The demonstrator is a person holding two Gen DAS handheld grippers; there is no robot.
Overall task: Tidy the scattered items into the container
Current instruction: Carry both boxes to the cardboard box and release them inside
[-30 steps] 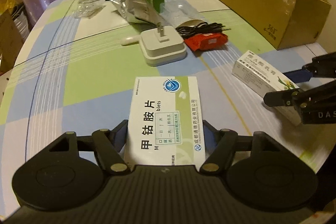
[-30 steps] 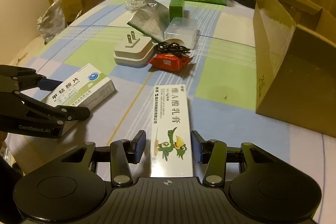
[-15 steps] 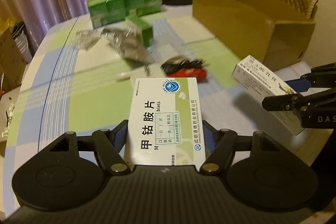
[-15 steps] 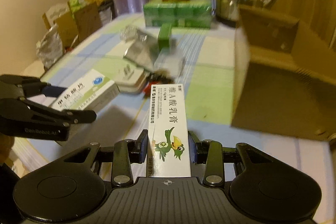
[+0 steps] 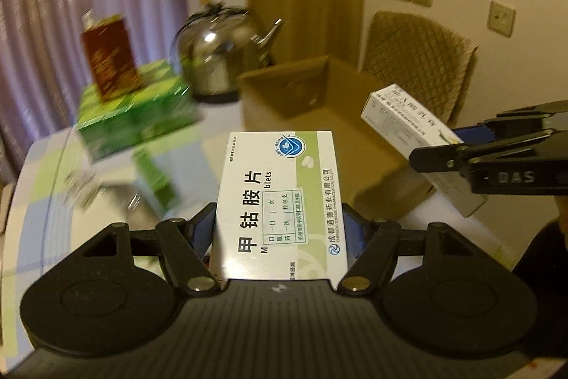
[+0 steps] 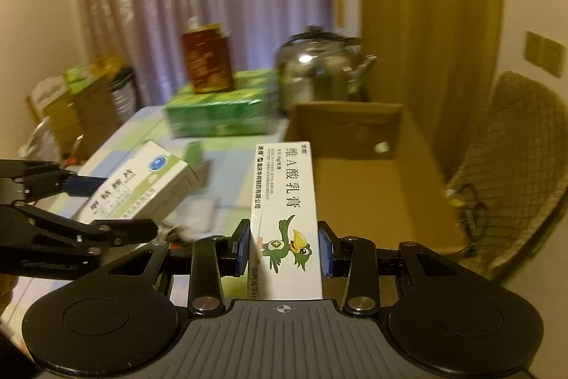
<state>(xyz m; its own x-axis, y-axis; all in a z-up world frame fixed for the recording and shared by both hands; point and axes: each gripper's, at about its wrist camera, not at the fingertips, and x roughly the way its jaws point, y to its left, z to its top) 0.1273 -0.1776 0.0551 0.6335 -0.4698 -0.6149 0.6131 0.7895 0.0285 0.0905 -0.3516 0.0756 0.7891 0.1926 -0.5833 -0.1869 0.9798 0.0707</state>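
Observation:
My left gripper (image 5: 280, 229) is shut on a wide white-and-green tablet box (image 5: 280, 198), held up in the air. My right gripper (image 6: 284, 251) is shut on a long white ointment box with a green bird (image 6: 285, 219). Ahead of both stands the open brown cardboard box (image 5: 319, 116), its inside seen beyond the ointment box as cardboard box (image 6: 376, 194). In the left wrist view the right gripper (image 5: 497, 151) with the ointment box (image 5: 408, 130) hangs over the carton's right side. In the right wrist view the left gripper (image 6: 67, 201) carries the tablet box (image 6: 142, 187) to the left.
A steel kettle (image 5: 220, 55) and a green pack (image 5: 131, 112) with a dark red box (image 5: 106, 59) on top stand at the back of the checked table (image 5: 42, 194). A small green box (image 5: 156, 180) lies blurred below. A woven chair (image 5: 419, 66) stands behind the carton.
Both grippers have lifted their boxes off the table and tilted up toward the cardboard box. The table items have dropped low or out of view.

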